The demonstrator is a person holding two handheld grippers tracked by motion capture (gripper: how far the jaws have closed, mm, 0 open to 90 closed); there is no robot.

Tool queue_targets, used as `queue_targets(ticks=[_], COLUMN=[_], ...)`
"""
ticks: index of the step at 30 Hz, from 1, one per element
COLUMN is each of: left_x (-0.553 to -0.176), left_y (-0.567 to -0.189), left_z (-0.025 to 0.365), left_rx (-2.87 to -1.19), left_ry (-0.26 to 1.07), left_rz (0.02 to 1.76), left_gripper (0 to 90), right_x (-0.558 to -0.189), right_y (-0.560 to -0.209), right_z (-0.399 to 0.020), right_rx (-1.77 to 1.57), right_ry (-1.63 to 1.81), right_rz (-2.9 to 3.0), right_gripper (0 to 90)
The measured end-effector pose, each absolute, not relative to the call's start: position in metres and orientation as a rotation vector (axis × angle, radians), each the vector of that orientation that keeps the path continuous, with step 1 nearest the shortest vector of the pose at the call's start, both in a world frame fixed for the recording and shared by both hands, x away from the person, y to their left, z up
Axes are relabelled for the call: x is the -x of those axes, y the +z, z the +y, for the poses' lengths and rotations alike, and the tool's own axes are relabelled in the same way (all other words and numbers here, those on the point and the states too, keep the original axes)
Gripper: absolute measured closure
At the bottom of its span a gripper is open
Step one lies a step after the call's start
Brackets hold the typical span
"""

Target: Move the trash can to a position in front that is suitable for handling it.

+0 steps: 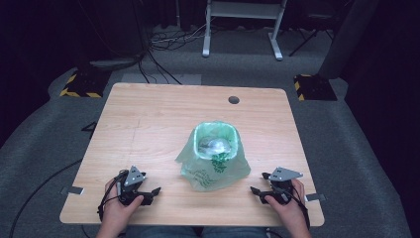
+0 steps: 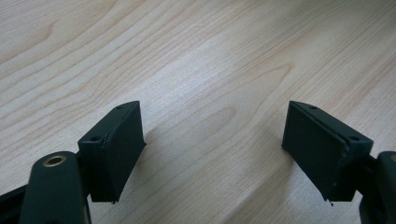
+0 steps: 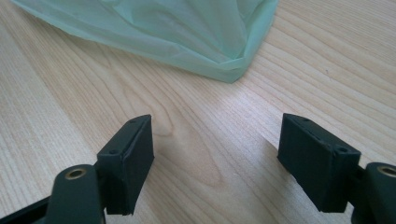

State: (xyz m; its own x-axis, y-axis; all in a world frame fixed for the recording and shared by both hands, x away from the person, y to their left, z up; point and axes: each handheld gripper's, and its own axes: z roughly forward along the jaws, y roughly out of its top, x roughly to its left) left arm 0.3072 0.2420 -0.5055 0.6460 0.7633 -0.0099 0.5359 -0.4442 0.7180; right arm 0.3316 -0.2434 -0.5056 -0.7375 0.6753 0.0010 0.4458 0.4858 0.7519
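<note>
A small bin lined with a pale green plastic bag (image 1: 214, 156) stands near the middle of the wooden table (image 1: 148, 124), the bag draped over its rim and spread around its base. Something pale and crumpled lies inside. My left gripper (image 1: 148, 194) rests at the front left of the table, held by a hand, its jaws wide apart over bare wood (image 2: 212, 135). At the front right my right gripper (image 1: 258, 191) is also open, with nothing between its jaws. A corner of the green bag (image 3: 187, 32) lies just ahead of the right gripper (image 3: 215, 158), apart from it.
A round cable hole (image 1: 234, 99) sits in the table near its far edge. Beyond the table, on grey carpet, are a white desk frame (image 1: 242, 25), cables and yellow-black striped bases (image 1: 79, 84). Tape tabs mark the table's front corners.
</note>
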Motion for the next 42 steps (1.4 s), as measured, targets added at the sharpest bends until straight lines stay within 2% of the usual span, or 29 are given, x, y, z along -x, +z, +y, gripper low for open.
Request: queue_targets(ticks=[22, 27, 42], left_x=[-0.307, -0.307, -0.302], left_y=[-0.505, -0.505, -0.500], left_z=[0.242, 0.241, 0.247], left_rx=[-2.161, -2.146, -2.082], left_ry=[0.412, 0.417, 0.429], left_rz=[0.997, 1.018, 1.062], left_gripper=[20.0, 20.6, 26.6], right_x=[-0.331, -0.330, -0.326], right_y=[-0.505, -0.504, -0.463], right_z=[-0.242, -0.243, -0.240], right_rx=[-0.980, -0.982, -0.930], right_ry=[1.099, 1.114, 1.228], right_rz=[2.422, 2.422, 2.392], right_gripper=[26.6, 30.1, 29.5])
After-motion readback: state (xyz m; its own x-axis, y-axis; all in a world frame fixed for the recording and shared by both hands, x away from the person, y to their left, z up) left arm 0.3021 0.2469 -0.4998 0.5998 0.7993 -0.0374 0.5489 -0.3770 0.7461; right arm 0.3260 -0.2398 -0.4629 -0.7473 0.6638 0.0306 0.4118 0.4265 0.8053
